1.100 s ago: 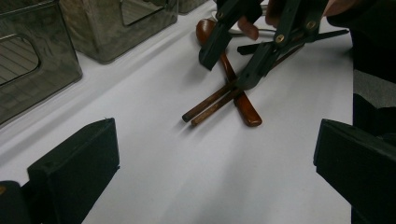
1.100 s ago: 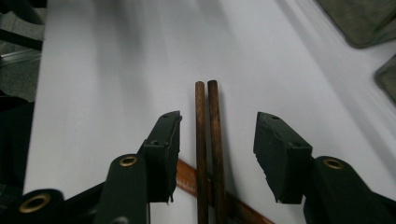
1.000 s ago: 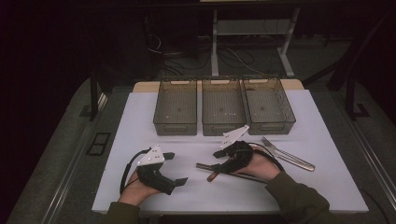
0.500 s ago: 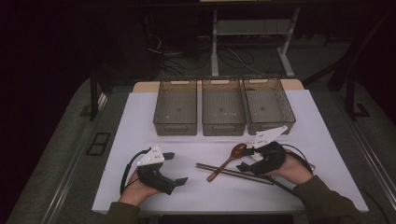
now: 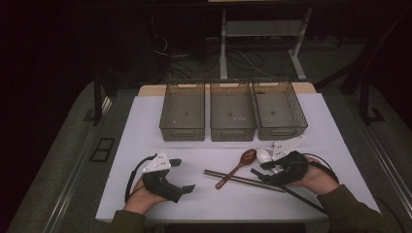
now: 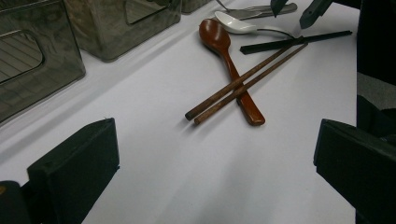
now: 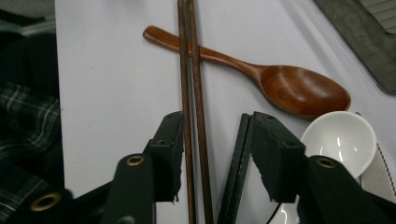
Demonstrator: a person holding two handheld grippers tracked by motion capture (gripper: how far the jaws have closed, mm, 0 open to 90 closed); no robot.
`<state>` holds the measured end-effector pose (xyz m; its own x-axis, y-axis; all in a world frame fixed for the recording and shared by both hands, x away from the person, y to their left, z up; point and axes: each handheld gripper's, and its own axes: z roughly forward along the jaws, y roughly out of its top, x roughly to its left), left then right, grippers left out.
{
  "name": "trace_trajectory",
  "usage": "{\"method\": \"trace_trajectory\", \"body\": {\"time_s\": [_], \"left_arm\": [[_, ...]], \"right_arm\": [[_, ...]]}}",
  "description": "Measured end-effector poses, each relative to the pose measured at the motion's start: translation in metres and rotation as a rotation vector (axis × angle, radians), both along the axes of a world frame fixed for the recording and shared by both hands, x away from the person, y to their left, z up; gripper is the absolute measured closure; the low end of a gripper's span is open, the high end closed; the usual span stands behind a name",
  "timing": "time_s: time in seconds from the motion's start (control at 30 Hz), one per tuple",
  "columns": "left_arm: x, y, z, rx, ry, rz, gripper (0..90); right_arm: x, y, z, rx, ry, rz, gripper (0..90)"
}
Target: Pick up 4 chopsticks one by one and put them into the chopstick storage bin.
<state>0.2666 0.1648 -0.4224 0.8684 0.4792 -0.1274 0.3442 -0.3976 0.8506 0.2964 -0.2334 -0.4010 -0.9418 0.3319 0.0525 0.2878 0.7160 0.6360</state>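
Three grey bins (image 5: 233,127) stand side by side across the upper middle of the white table (image 5: 145,126). Below them, at centre right, brown chopsticks (image 5: 238,177) cross a wooden spoon (image 5: 239,165). The right gripper (image 5: 265,171), its jaws closing, sits over the chopsticks' right end; the left gripper (image 5: 182,174) rests lower left, jaws apart.

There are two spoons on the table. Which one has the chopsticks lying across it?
The brown wooden spoon: the brown chopsticks cross over its handle. The white spoon lies beside it, nearer the bins, clear of them.
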Motion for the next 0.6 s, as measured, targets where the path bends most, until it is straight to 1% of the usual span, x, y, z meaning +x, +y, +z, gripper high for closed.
{"method": "trace_trajectory", "body": {"time_s": [0.1,0.17,0.33,0.37,0.43,0.5,0.53,0.6], "left_arm": [[0.0,0.0,0.0,0.0,0.0,-0.001,0.0],[0.0,0.0,0.0,0.002,0.0,-0.001,0.0],[0.0,-0.001,-0.001,0.003,0.001,-0.001,0.0],[0.0,-0.001,-0.001,0.004,0.001,0.0,0.0],[0.0,-0.001,-0.001,0.004,0.002,0.0,0.0],[0.0,-0.001,-0.001,0.005,0.002,-0.001,0.0],[0.0,-0.001,-0.001,0.005,0.002,-0.001,0.0],[0.0,-0.001,-0.001,0.005,0.002,-0.003,0.0]], "right_arm": [[-0.001,0.004,-0.001,-0.03,0.003,0.009,60.8],[0.0,0.006,-0.002,-0.061,0.003,0.025,64.4],[0.0,0.014,-0.005,-0.121,0.015,0.057,70.8],[0.0,0.015,-0.006,-0.135,0.025,0.053,71.8],[0.001,0.017,-0.008,-0.161,0.022,0.07,73.0],[0.002,0.018,-0.01,-0.178,0.03,0.07,74.2],[0.003,0.018,-0.01,-0.198,0.026,0.079,74.4],[0.003,0.02,-0.011,-0.215,0.035,0.082,74.9]]}}
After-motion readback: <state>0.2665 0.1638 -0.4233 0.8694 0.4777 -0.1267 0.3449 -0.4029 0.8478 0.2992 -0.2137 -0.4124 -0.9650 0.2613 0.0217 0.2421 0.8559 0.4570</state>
